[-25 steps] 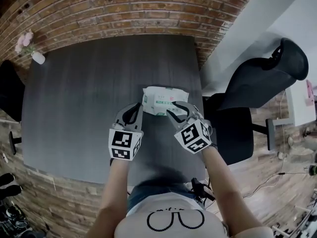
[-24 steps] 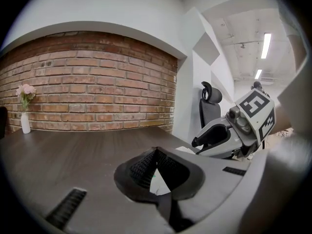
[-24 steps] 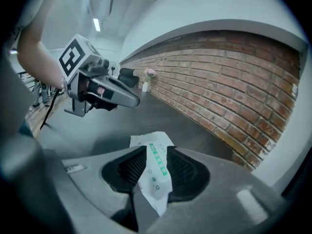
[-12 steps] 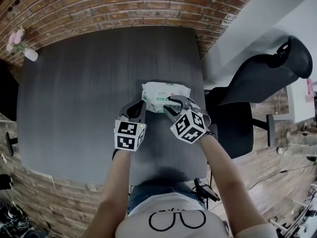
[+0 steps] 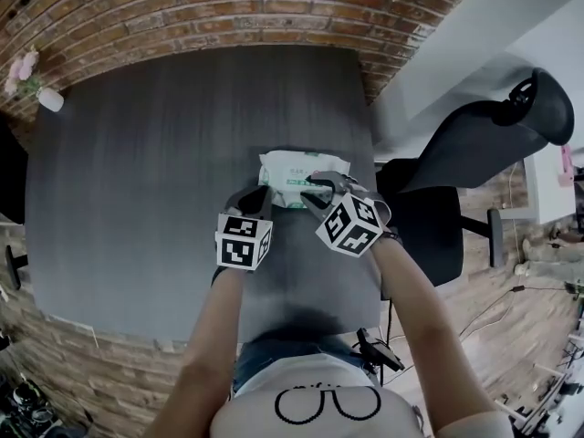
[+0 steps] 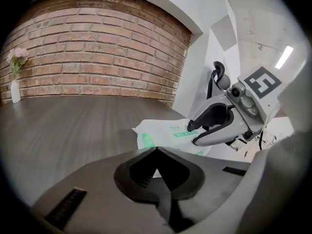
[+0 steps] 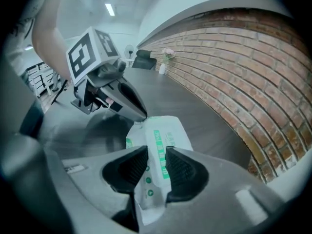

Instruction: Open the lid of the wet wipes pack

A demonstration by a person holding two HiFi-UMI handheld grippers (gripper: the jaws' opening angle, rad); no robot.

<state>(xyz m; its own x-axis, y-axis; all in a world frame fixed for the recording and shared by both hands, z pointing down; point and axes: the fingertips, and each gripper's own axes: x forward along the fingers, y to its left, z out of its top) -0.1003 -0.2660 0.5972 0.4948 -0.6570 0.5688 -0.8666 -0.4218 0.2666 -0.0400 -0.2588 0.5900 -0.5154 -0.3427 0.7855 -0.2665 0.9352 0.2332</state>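
The white wet wipes pack (image 5: 297, 165) with green print lies flat on the dark table (image 5: 155, 162), near its right edge. My left gripper (image 5: 257, 192) is shut, and its tip rests at the pack's near left corner (image 6: 146, 139). In the right gripper view that tip (image 7: 141, 118) touches the pack (image 7: 168, 130). My right gripper (image 7: 156, 156) hangs over the pack's top with its jaws closing. The green label strip shows in the gap between them. The pads do not press on anything. The lid lies flat.
A black office chair (image 5: 474, 153) stands off the table's right side. A small white vase with pink flowers (image 5: 44, 97) sits at the table's far left corner. A brick wall (image 5: 228, 16) runs behind the table. The table's right edge (image 5: 372, 208) is close to the pack.
Both grippers have come down and forward onto the pack. The left tip now touches its near corner, and the right jaws sit over its top, slightly narrower.
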